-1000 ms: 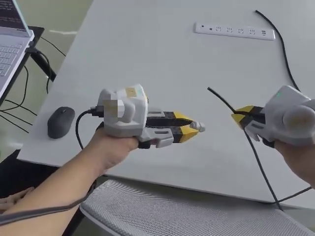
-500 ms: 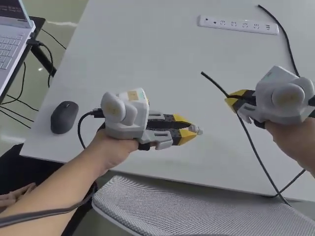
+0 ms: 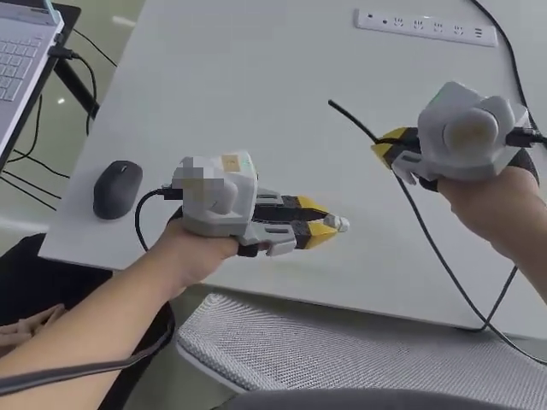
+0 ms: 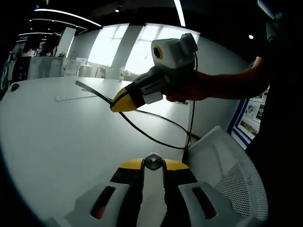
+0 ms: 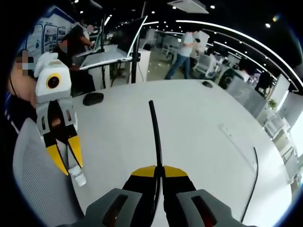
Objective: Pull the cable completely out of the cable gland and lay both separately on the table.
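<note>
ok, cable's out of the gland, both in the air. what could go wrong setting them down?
1. The cable gland sits at the very tips of the jaws of the left gripper, close to the near edge of the table; released there, it may roll off onto the chair.
2. The cable in the right gripper trails over that edge; its hanging weight may drag it off once released.
</note>
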Demonstrator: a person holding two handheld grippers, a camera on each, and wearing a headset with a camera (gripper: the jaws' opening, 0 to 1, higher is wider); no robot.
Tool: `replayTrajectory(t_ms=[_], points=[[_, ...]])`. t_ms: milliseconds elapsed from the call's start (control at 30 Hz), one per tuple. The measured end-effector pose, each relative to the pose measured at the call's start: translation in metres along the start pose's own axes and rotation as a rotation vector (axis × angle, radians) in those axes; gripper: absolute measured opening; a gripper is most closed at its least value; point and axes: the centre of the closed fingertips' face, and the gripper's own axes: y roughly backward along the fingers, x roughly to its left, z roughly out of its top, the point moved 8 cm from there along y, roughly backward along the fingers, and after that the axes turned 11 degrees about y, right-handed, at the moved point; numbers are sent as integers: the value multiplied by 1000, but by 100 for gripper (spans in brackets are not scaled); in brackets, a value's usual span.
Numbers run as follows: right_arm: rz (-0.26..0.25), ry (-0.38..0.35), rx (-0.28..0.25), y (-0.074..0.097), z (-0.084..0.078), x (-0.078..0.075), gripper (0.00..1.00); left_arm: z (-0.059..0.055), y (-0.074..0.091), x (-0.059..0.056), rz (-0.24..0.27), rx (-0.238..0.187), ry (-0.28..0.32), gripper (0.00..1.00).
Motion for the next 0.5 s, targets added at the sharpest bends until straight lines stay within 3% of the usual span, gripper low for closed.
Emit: replayTrajectory(t_ms=[200,500], points=[[33,25,-1,-17,11,3,0,-4,3,8,0,-7,7,15],[91,105,-4,-47,38,10,0,-20,7,25,25,20,20,15]])
